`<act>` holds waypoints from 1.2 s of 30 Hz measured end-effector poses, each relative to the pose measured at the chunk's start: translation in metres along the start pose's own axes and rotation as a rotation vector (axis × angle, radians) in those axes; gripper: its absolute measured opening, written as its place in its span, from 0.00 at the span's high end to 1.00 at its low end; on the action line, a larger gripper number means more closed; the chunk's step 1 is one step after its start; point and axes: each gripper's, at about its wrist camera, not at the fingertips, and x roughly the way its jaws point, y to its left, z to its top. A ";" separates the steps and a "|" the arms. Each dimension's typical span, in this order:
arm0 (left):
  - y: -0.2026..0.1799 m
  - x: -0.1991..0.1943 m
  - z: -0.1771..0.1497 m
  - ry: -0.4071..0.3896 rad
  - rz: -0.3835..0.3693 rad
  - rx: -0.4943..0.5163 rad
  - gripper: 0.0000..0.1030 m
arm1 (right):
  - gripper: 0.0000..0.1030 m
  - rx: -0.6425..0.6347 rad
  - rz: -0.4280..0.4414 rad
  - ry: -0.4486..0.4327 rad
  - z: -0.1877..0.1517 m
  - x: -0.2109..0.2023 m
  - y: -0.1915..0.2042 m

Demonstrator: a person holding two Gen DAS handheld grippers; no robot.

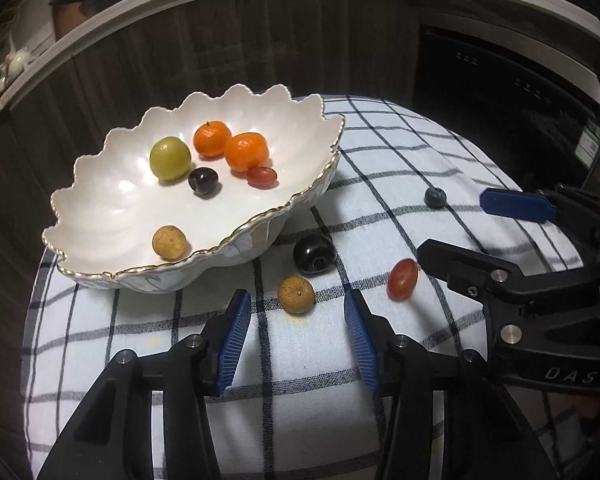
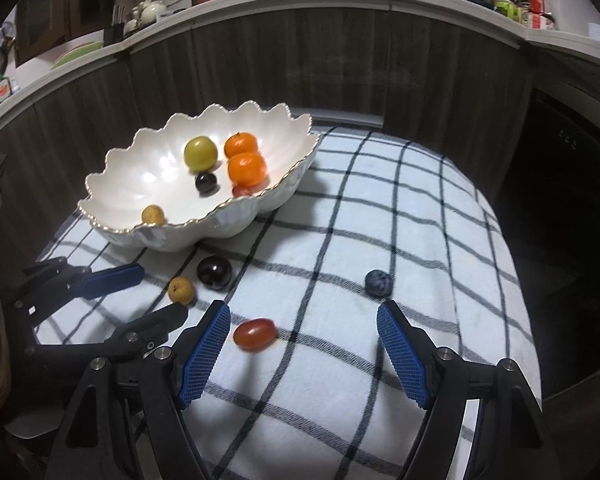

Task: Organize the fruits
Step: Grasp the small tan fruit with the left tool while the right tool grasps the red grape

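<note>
- A glossy white ceramic bowl (image 1: 112, 200) with a scalloped, gold-edged rim sits on a soft woven cloth (image 1: 380, 160), white with a dark grid of checks.
- Inside the bowl: a smooth yellow-green round fruit (image 1: 170, 158), two dimpled orange mandarins (image 1: 212, 141) touching each other, a shiny dark cherry (image 1: 203, 181), a red oval grape (image 1: 261, 176) against the nearer mandarin, and a rough tan longan (image 1: 169, 243) near the front rim.
- On the cloth, just in front of the bowl: a glossy dark cherry on the cloth (image 1: 314, 255), a rough tan longan on the cloth (image 1: 295, 289) and a red grape on the cloth (image 1: 402, 279). A matte blueberry (image 1: 435, 197) lies well apart, farther right.
- My left claw (image 1: 298, 334) is spread wide, its ribbed blue pads empty, the loose longan just beyond the tips.
- My right claw (image 2: 303, 346) is also spread wide and holds nothing; its mesh-textured blue pads (image 2: 204, 350) flank the loose grape, which lies near the left pad without touching.
</note>
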 end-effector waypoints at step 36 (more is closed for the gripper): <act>0.005 0.030 0.000 0.025 -0.104 0.179 0.70 | 0.62 0.035 0.103 0.121 -0.006 0.040 0.015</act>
